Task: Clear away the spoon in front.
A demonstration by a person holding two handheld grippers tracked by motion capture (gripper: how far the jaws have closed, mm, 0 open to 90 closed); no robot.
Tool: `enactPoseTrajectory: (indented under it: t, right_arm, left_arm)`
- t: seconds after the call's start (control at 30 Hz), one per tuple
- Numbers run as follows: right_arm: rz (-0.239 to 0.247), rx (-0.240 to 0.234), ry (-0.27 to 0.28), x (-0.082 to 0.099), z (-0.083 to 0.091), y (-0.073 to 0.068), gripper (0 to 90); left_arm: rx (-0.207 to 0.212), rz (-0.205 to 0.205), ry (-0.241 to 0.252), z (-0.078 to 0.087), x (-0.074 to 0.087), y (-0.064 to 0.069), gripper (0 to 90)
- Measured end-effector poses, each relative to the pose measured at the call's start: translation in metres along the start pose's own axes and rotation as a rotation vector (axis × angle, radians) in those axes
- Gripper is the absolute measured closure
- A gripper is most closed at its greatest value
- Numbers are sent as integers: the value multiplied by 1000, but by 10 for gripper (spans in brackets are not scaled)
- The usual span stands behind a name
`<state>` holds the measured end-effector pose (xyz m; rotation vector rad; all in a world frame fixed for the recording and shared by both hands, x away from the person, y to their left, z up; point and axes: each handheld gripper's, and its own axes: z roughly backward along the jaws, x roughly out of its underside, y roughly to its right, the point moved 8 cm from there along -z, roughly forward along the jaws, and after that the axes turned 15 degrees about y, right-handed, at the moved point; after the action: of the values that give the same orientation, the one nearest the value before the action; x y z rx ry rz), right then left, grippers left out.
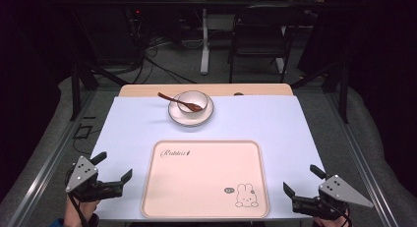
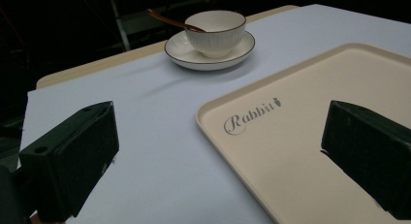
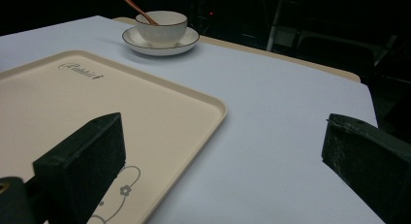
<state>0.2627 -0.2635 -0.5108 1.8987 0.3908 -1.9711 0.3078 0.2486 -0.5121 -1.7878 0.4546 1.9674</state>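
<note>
A cream tray point(image 1: 206, 180) with a "Rabbit" print and a bunny drawing lies at the near middle of the table, bare of any load. Behind it a white bowl point(image 1: 192, 101) stands on a white saucer point(image 1: 173, 110), with a brown spoon point(image 1: 172, 99) resting in the bowl, handle to the left. My left gripper point(image 1: 115, 168) hovers open at the tray's near left corner, nothing between its jaws. My right gripper point(image 1: 302, 180) is open at the tray's near right corner, also holding nothing. The tray point(image 2: 300, 136) point(image 3: 63, 103) and the bowl point(image 2: 215, 26) point(image 3: 161, 24) appear in both gripper views.
A pale blue mat point(image 1: 133, 128) covers the wooden table point(image 1: 147, 89). Beyond the far edge stand a dark chair point(image 1: 260, 35) and a white desk leg point(image 1: 204, 40), with cables on the floor. Grey metal rails point(image 1: 44, 163) run along both sides.
</note>
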Motion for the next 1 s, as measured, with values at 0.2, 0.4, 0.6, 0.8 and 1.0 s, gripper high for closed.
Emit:
enactPoseTrajectory:
  t: [0.2, 0.4, 0.6, 0.8, 1.0]
  right_arm:
    - [0, -1, -1, 0, 0, 0, 10]
    - [-1, -1, -2, 0, 0, 0, 10]
    - [0, -2, 0, 0, 0, 0, 10]
    - [-1, -1, 1, 0, 0, 0, 10]
    - [0, 0, 2, 0, 0, 0, 10]
  left_arm:
    - [-5, 29, -8, -11, -1, -1, 0]
    - [1, 55, -3, -25, -3, -2, 0]
    - [-2, 58, 3, -38, -7, -2, 0]
    - [-5, 63, 1, -54, -10, -2, 0]
    - [-12, 59, 7, -72, -14, -3, 0]
